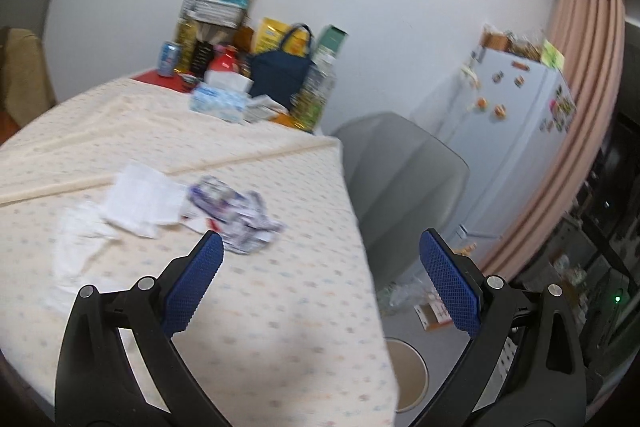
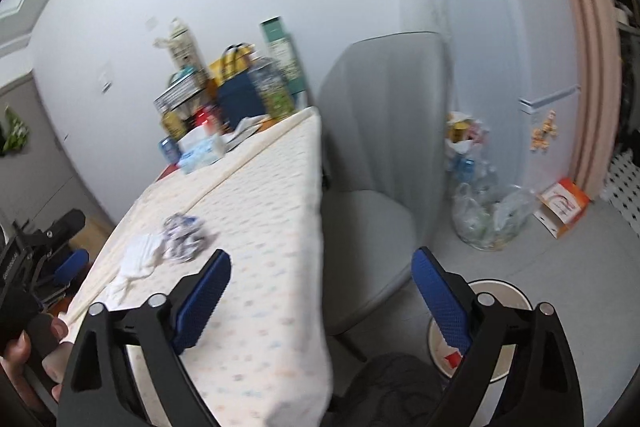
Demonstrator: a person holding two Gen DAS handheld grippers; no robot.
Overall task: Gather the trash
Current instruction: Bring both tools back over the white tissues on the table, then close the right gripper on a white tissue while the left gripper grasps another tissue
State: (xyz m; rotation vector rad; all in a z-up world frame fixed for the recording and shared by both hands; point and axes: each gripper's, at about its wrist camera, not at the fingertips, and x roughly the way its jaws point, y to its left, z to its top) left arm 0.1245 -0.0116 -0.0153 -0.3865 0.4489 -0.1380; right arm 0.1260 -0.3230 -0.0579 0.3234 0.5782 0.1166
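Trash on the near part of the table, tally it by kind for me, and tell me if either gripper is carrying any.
White crumpled tissues: 2
Crumpled printed wrapper: 1
Total: 3, clustered together on the tablecloth.
Left gripper and right gripper: both open, holding nothing.

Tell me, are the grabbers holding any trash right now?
No. The left gripper and right gripper are both open and hold nothing. The wrapper and tissue lie on the table.
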